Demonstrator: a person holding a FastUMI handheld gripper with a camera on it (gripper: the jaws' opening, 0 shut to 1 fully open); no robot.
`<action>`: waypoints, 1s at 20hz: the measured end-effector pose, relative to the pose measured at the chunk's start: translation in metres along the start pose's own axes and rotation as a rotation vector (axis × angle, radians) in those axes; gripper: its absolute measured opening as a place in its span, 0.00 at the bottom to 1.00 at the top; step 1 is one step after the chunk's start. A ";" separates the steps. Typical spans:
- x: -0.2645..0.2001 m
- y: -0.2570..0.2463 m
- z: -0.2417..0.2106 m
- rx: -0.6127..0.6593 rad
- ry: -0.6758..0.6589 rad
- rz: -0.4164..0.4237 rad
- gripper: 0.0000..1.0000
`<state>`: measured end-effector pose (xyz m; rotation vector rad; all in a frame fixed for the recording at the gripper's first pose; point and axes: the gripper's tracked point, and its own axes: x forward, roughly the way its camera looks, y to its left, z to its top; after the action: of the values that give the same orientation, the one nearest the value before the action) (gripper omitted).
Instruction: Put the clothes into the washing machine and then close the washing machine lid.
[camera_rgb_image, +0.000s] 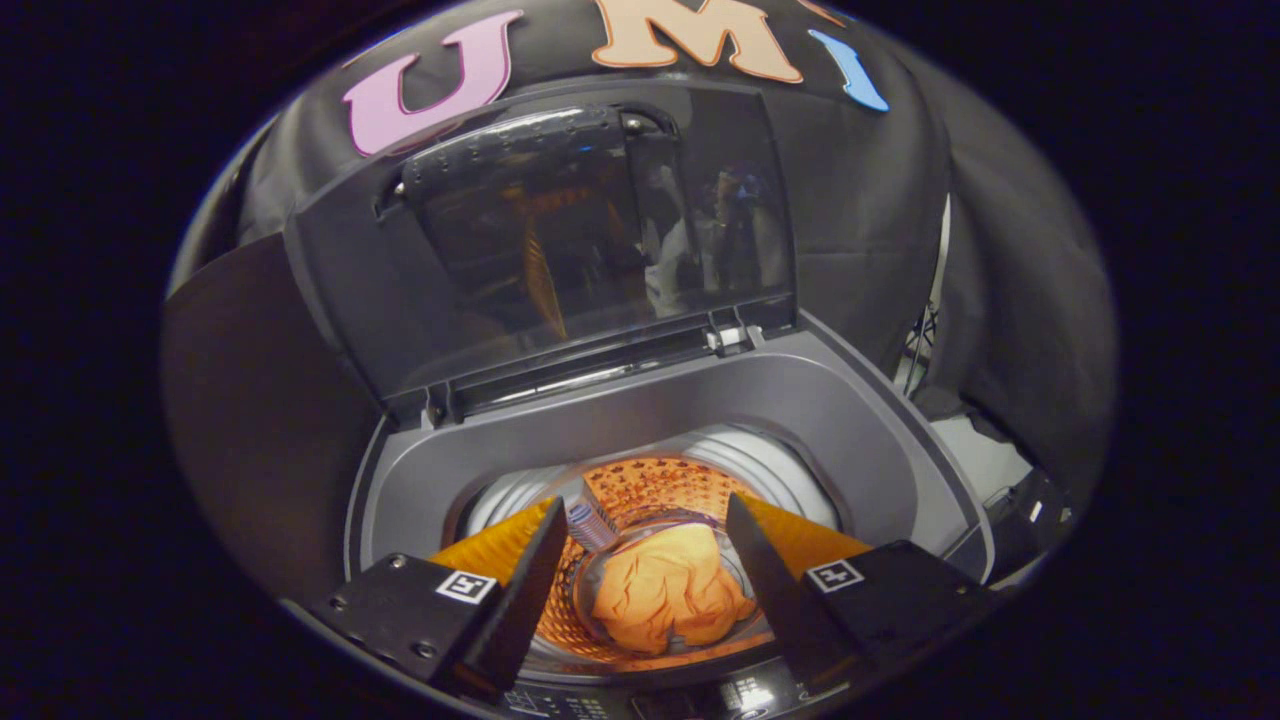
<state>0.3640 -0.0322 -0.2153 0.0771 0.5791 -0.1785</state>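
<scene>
Two fingers of the gripper (645, 525) spread apart above orange clothes (668, 600) inside the washing machine (800, 400), no legible writing.

The clothes (668, 595) lie in the washing machine (800, 400) drum, its lid (560, 240) upright behind.

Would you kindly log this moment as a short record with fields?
washer lid: raised, leaning back toward the cloth wall
drum: open at the top
orange garment: lying crumpled at the drum bottom
tongs: open, holding nothing, above the drum opening, garment seen between the fingers
left to do: lid not yet closed
</scene>
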 end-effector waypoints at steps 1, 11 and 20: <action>-0.001 0.003 0.001 -0.006 -0.001 0.000 0.97; -0.040 0.034 0.082 -0.092 -0.174 -0.038 0.98; -0.085 0.079 0.187 -0.088 -0.369 0.028 0.98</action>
<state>0.4095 0.0344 -0.0106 -0.0329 0.2171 -0.1358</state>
